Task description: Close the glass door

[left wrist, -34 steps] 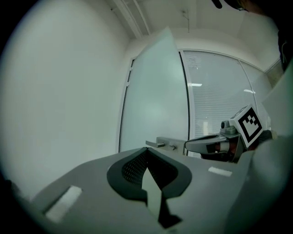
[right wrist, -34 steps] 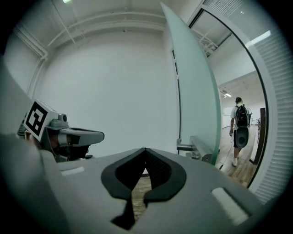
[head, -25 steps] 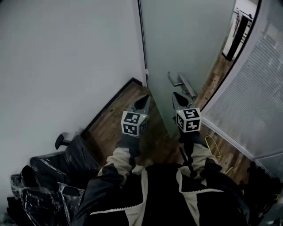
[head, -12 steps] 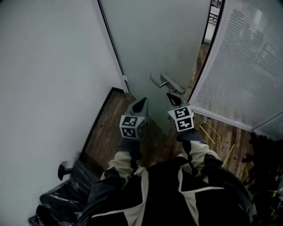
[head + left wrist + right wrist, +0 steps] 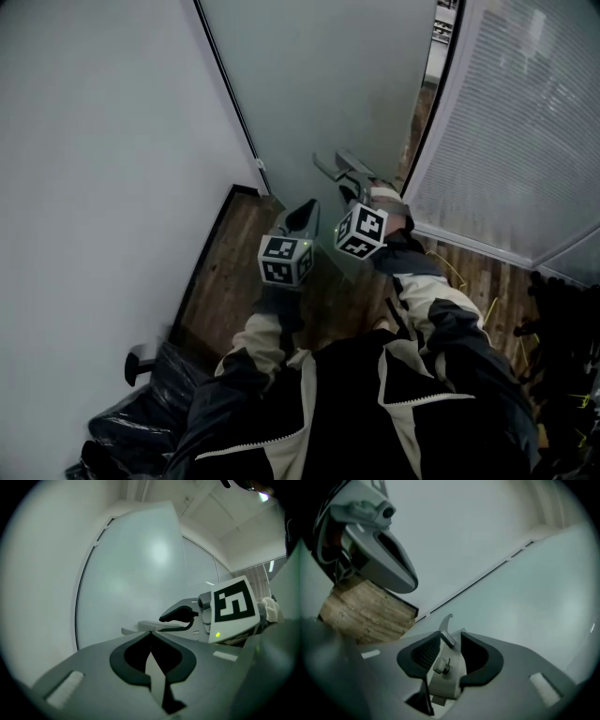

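The frosted glass door (image 5: 328, 84) stands ahead, a narrow gap showing at its right edge. Its metal lever handle (image 5: 339, 167) sticks out towards me. My right gripper (image 5: 359, 190), rolled onto its side, is at the handle. In the right gripper view its jaws are opening, with the lever (image 5: 446, 631) and the lock plate with a small knob (image 5: 440, 665) between the pads; I see no pad pressing. My left gripper (image 5: 303, 212) hangs shut and empty just left of the handle, pointing at the door glass (image 5: 140, 573).
A white wall (image 5: 94, 187) runs along the left, meeting a wooden floor (image 5: 234, 272). A striped frosted partition (image 5: 516, 122) closes the right side. Black plastic bags (image 5: 141, 422) lie at bottom left. Yellow wire pieces (image 5: 450, 272) lie on the floor at right.
My right gripper has rolled onto its side and moved forward to the door handle. The left gripper has crept forward. The gap beside the door looks narrower.
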A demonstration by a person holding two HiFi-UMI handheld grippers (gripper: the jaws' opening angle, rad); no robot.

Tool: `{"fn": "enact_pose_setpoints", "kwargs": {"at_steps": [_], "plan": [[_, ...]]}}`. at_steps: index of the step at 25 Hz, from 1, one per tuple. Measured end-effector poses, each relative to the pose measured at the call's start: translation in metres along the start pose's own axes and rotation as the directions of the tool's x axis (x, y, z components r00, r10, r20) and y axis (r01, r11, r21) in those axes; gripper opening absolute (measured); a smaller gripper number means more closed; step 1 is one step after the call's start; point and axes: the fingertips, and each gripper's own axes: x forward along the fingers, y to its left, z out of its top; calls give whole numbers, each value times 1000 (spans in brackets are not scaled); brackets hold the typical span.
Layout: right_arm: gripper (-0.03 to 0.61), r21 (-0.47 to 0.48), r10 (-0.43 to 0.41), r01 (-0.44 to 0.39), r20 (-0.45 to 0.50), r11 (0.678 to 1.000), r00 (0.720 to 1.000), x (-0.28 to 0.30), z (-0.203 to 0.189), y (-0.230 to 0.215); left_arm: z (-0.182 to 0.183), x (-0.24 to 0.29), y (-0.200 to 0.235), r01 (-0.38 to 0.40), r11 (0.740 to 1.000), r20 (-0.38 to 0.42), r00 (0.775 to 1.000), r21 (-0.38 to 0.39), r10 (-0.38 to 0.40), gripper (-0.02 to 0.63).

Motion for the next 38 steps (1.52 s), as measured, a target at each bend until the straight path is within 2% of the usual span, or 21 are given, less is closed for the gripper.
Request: {"fn": "enact_pose_setpoints", "kwargs": {"at_steps": [2,3,4,6,8,10,11,12,13,14,18,25,31,35,38], "plan": [[198,-137,16,-24,-63,990,998,17,-5,10,-1,-1,0,0,1000,-4,1000,-3,0,0],[256,-200,17,-35,-95,979,995,27,-7,13,-1,-1,1,-1,1000,-6,1000,-4,1,0],[288,-255,11,-43,-124,966,992,37,-10,15,0,-2,2,-1,1000,-8,1000,-4,1,0],[325,-334,-6,-52,-171,941,985,56,-19,18,-1,-4,4,-5,1000,-10,1000,2,5,0],[327,-379,-15,-67,-208,923,978,71,-28,20,-2,-6,6,-10,1000,-10,1000,9,10,0],[324,-419,-28,-67,-218,906,976,78,-28,19,-4,-9,9,-15,1000,-11,1000,8,15,0],[283,-443,-42,-59,-215,895,976,80,-25,17,-5,-10,11,-18,1000,-13,1000,3,18,0],[147,-468,-57,-50,-212,882,976,81,-23,16,-7,-11,13,-22,1000,-17,1000,-2,22,0],[118,-490,-68,-46,-212,871,975,81,-23,15,-9,-12,16,-27,1000,-20,999,-6,26,0],[117,-504,-74,-45,-213,862,974,82,-23,15,-12,-12,19,-31,999,-22,999,-10,31,0],[115,-508,-81,-35,-204,861,976,83,-26,14,-14,-13,24,-36,999,-19,999,-25,35,0],[114,-510,-81,-48,-228,859,970,91,-45,0,-5,2,14,-27,1000,-24,999,12,27,0],[115,-518,-95,-61,-271,853,958,104,-66,-16,0,6,13,-13,999,20,1000,-32,14,0],[117,-513,-106,-68,-303,856,947,115,-92,-34,6,9,12,-19,995,32,999,-96,23,0],[118,-505,-115,-75,-335,860,935,125,-110,-48,9,12,13,-25,995,39,999,-93,29,0]]}}
